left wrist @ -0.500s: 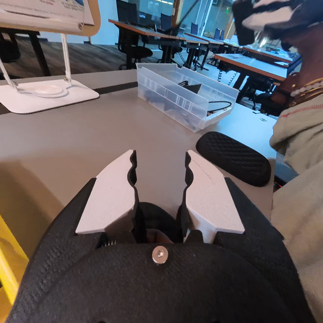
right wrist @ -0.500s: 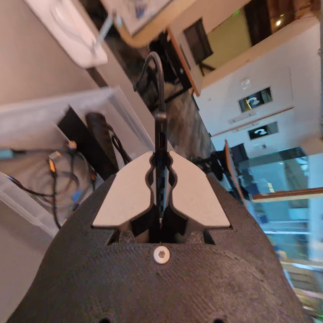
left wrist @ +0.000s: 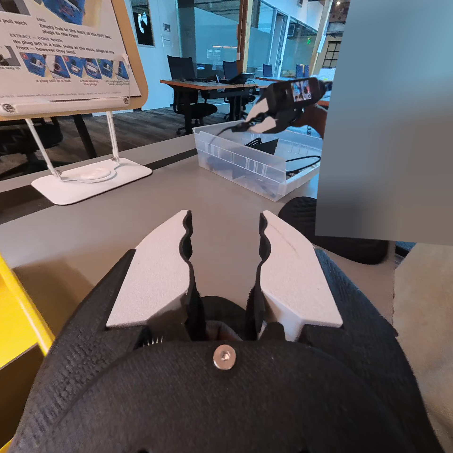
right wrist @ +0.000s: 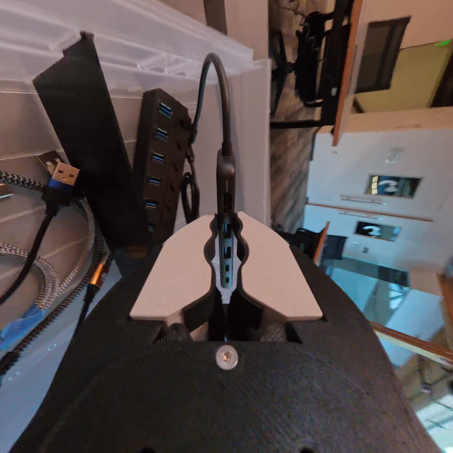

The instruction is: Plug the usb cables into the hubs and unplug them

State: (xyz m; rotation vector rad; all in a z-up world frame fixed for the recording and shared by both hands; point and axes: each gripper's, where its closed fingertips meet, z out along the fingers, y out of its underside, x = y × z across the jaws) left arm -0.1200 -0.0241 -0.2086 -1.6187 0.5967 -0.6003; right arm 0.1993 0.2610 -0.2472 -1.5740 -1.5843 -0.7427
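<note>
My right gripper [right wrist: 226, 215] is shut on a slim dark grey USB hub [right wrist: 226, 188], its row of ports facing the camera and its black cable [right wrist: 215, 81] arching up and left. It hangs over the clear plastic bin [right wrist: 137, 56]. In the bin lie a long black multi-port hub [right wrist: 161, 161] with blue ports and braided USB cables, one with a silver plug [right wrist: 65, 175]. My left gripper [left wrist: 225, 215] is open and empty over the grey table [left wrist: 152, 220]. The left wrist view shows the right gripper [left wrist: 257, 122] over the bin [left wrist: 245, 161].
A white stand [left wrist: 90, 179] holding an instruction card [left wrist: 61, 54] sits at the table's far left. A black padded wrist rest [left wrist: 299, 210] lies right of my left gripper. A yellow object [left wrist: 19, 306] is at the left edge. A black divider [right wrist: 81, 117] stands in the bin.
The right gripper has moved down toward the bin with the slim hub; the long hub and cables now look much closer. The left gripper has tilted up a little and stays open.
</note>
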